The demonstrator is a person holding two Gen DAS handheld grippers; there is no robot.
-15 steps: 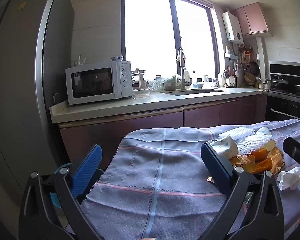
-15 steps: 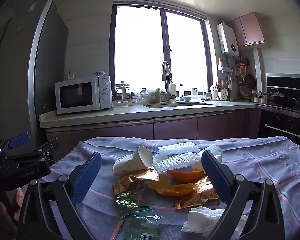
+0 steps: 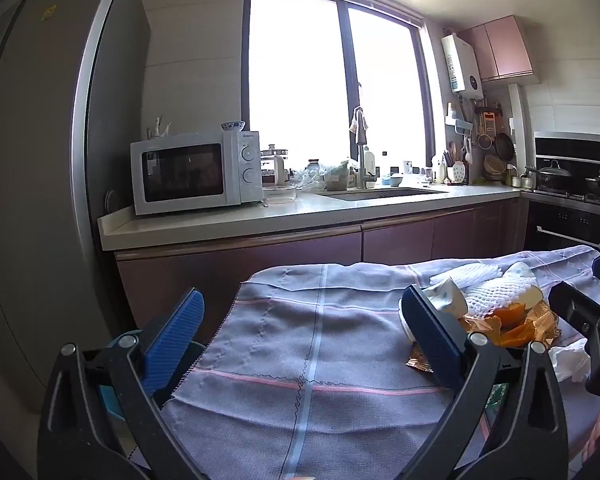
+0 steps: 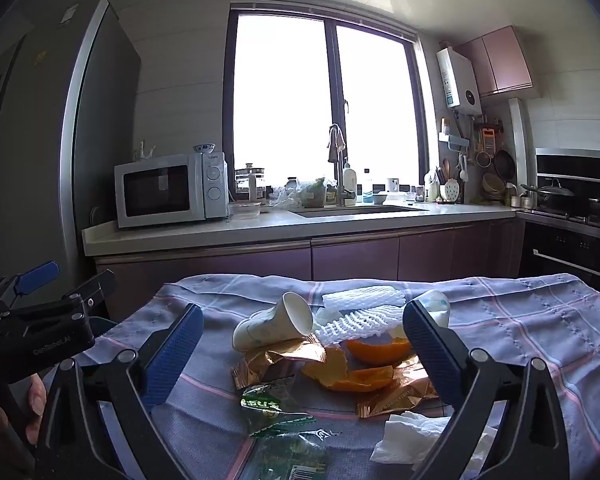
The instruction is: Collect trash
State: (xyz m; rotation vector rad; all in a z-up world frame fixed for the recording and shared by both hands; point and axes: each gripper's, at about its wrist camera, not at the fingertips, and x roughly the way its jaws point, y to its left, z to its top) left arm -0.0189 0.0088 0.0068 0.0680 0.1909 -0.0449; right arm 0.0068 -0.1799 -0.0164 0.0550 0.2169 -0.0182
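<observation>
Little has changed in the last half second: both tools hang over the cloth-covered surface (image 4: 540, 320) as before, so collecting hasn't started. The right tool (image 4: 300, 344) stands wide apart, empty, framing the trash: green wrappers (image 4: 272, 404), tissue (image 4: 412, 432), orange peel (image 4: 352, 372), gold foil (image 4: 276, 360), tipped paper cup (image 4: 272, 326), foam netting (image 4: 360, 320). The left tool (image 3: 300, 336), equally spread, faces bare cloth. Beyond, the microwave (image 4: 168, 190).

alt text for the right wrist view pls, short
Open right tongs hover over a pile of trash on a checked tablecloth: a tipped paper cup, white foam netting, orange peel, gold and green wrappers, and a crumpled tissue. The left tongs show at the left edge, a kitchen counter behind.
</observation>
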